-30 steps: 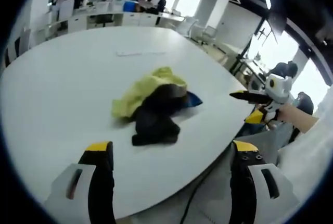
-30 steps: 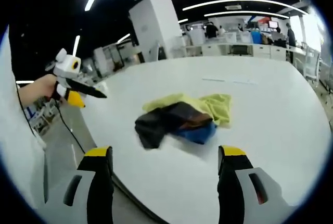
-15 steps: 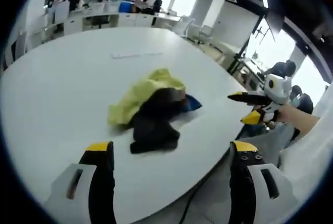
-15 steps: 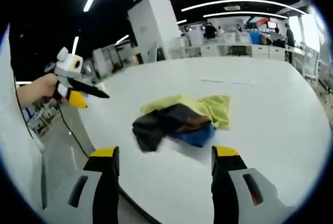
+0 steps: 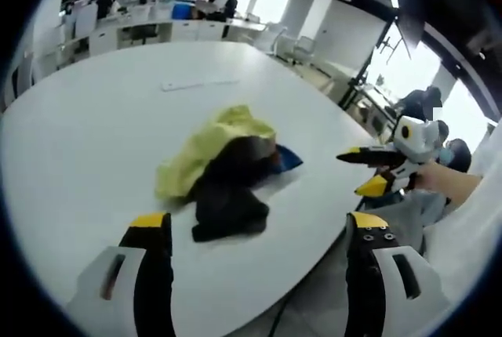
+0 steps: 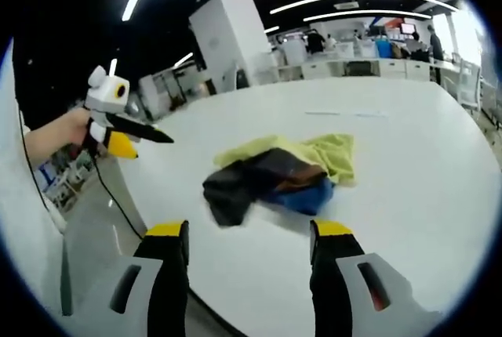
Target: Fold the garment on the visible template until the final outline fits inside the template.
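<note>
Two tools are in your hands, and neither is touching any cloth. In the left gripper view your left tool (image 5: 255, 231) has its yellow-tipped jaws spread wide apart with nothing between them, held over the near edge of the white tabletop (image 5: 94, 125). Your right tool (image 5: 375, 171) comes into that view from the right, off the tabletop's edge, its jaws parted and empty, with your hand (image 5: 439, 184) behind it.

In the right gripper view your right tool (image 6: 249, 239) shows its jaws apart as well, closing on nothing, and your left tool (image 6: 129, 137) appears at the left, beyond the tabletop (image 6: 423, 141) edge.

The clothes lie in one crumpled heap near the middle of the tabletop, well apart from both tools. A yellow garment (image 5: 205, 145) sits on the far side of the heap, a black garment (image 5: 227, 196) is bunched on the side nearest you and overlaps it, and a blue piece (image 5: 289, 157) pokes out beside them. In the right gripper view the yellow garment (image 6: 325, 153), the black garment (image 6: 235, 188) and the blue piece (image 6: 310, 194) are stacked the same way, all touching.

A thin strip (image 5: 196, 84) lies on the tabletop farther off. Desks and people stand in the background.
</note>
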A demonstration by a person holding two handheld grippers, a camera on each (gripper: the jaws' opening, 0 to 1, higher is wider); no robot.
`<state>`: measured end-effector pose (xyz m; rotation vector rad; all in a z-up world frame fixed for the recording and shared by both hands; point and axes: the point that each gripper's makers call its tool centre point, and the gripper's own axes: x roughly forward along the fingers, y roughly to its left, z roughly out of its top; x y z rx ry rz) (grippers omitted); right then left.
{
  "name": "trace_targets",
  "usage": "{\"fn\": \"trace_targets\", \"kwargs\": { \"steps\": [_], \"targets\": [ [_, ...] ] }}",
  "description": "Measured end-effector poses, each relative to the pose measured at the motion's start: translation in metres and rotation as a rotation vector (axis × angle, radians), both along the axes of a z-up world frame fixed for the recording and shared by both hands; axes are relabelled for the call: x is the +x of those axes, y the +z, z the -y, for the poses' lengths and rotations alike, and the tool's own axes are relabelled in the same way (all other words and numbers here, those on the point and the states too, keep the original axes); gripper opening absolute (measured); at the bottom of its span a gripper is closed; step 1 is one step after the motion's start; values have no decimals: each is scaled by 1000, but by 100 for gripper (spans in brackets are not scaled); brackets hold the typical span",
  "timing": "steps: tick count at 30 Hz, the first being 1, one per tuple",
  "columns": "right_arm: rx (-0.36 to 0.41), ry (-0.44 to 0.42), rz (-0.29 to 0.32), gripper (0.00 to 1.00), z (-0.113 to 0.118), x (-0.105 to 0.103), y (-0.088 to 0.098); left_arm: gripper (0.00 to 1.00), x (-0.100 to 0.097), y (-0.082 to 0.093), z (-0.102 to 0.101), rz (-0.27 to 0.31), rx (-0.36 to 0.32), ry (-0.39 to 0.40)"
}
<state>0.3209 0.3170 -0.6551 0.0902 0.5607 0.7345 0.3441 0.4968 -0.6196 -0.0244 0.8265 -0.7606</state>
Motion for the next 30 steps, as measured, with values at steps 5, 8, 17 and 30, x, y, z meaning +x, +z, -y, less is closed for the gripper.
{"fn": "trace_targets", "kwargs": {
  "steps": [5,8,17,30],
  "targets": [
    [8,-11,-3,62,2,5,0,88,4,-2,2,0,-3,-5],
    [11,-18,-1,61,2,8,0,88,5,-4,4,-2,3,-14],
    [7,-1,0,60,-5,16,-3,86,14,-10,7,-5,-11,-22],
    [12,-5,-2,56,-11,27,-8,82,20,-18,11,-7,-15,-33]
  ]
}}
